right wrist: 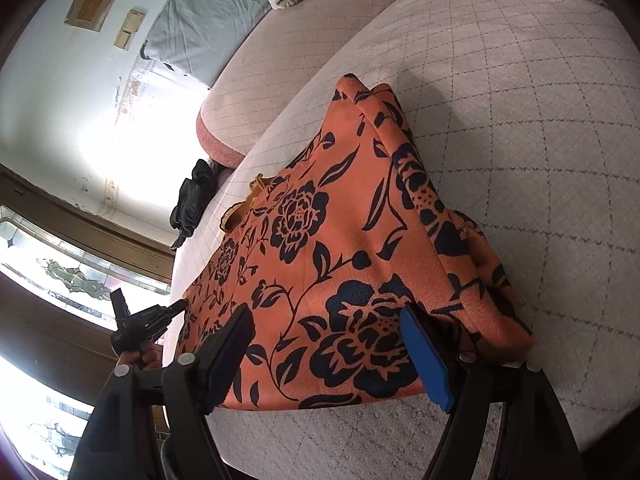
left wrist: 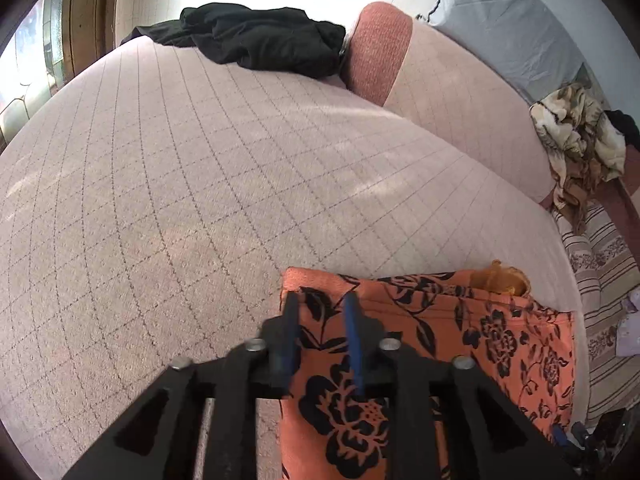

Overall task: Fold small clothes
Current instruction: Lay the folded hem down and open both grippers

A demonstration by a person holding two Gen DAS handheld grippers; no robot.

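The orange floral garment [right wrist: 320,264] was laid partly folded on the quilted bed [left wrist: 168,184]. The left tool [left wrist: 322,304] was seen narrowly parted, the right tool [right wrist: 328,320] spread wide, nothing gripped. Matching corners should probably be pinched and carried over evenly.

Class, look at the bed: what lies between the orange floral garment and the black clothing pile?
Only bare quilted bedcover lies between the orange floral garment and the black clothing pile, shown in the left wrist view.

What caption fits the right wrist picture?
Open right gripper over the orange flowered cloth on the pink bed.
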